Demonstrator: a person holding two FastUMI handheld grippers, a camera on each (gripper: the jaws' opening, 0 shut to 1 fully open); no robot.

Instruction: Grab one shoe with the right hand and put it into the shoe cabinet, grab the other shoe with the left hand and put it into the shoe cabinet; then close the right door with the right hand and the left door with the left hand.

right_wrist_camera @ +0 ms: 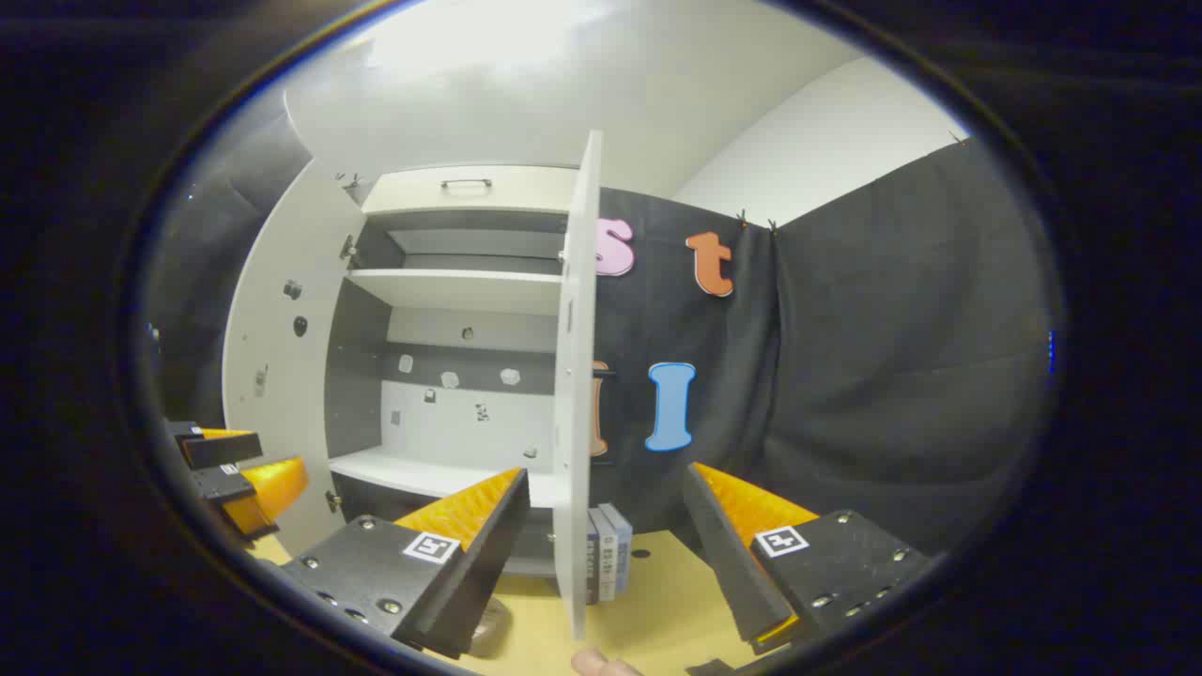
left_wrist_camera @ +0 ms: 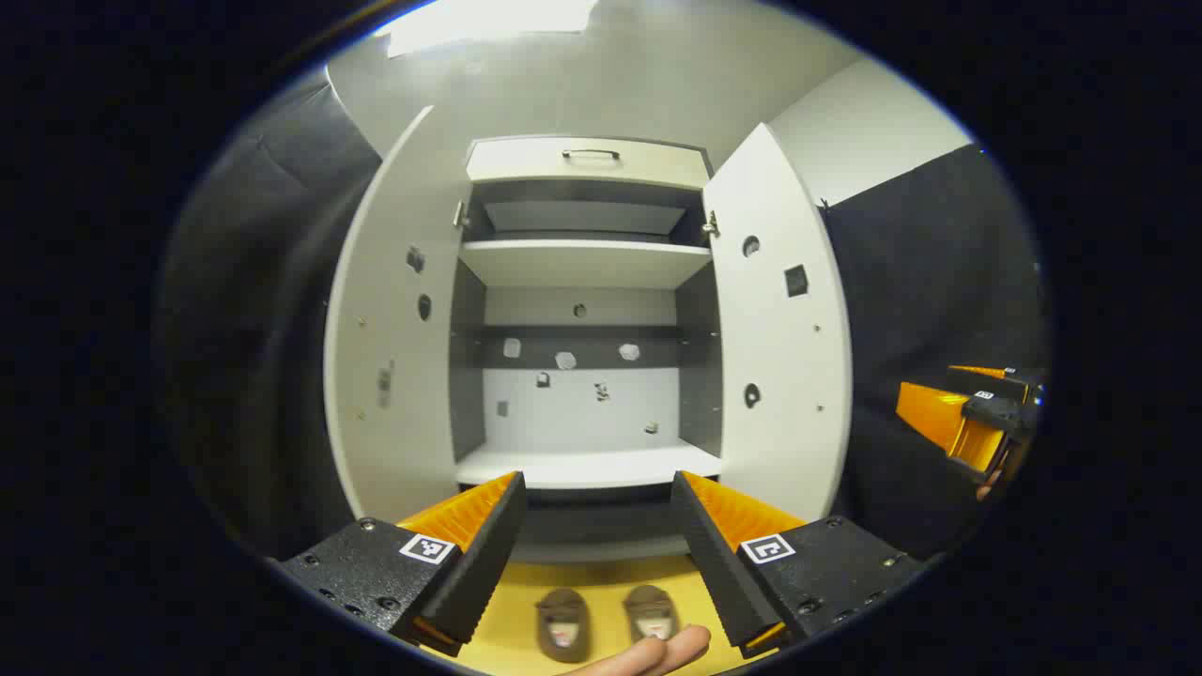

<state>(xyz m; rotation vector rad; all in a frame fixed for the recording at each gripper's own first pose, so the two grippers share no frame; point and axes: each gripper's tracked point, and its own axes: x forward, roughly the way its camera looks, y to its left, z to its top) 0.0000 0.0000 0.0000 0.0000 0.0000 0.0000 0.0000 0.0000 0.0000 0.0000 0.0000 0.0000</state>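
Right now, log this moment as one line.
shoes: floor, ungrabbed | cabinet: doors open, shelves bare | left gripper: open | right gripper: open

The cabinet [left_wrist_camera: 582, 319] is set against the back wall, with both doors swung open: the left door [left_wrist_camera: 390, 329] to its left, the right door [left_wrist_camera: 779, 329] to its right. A drawer [left_wrist_camera: 587, 161] is placed at the top, an upper shelf [left_wrist_camera: 582, 263] below it and a lower shelf [left_wrist_camera: 587, 465] further down. On the floor [left_wrist_camera: 601, 577] before the cabinet, two shoes [left_wrist_camera: 608, 620] are laid side by side, the left shoe [left_wrist_camera: 563, 624] just beside the right shoe [left_wrist_camera: 651, 612]. In the right gripper view, books [right_wrist_camera: 606, 554] are stood upright on the floor, behind the right door's edge and before the cloth wall [right_wrist_camera: 845, 376].
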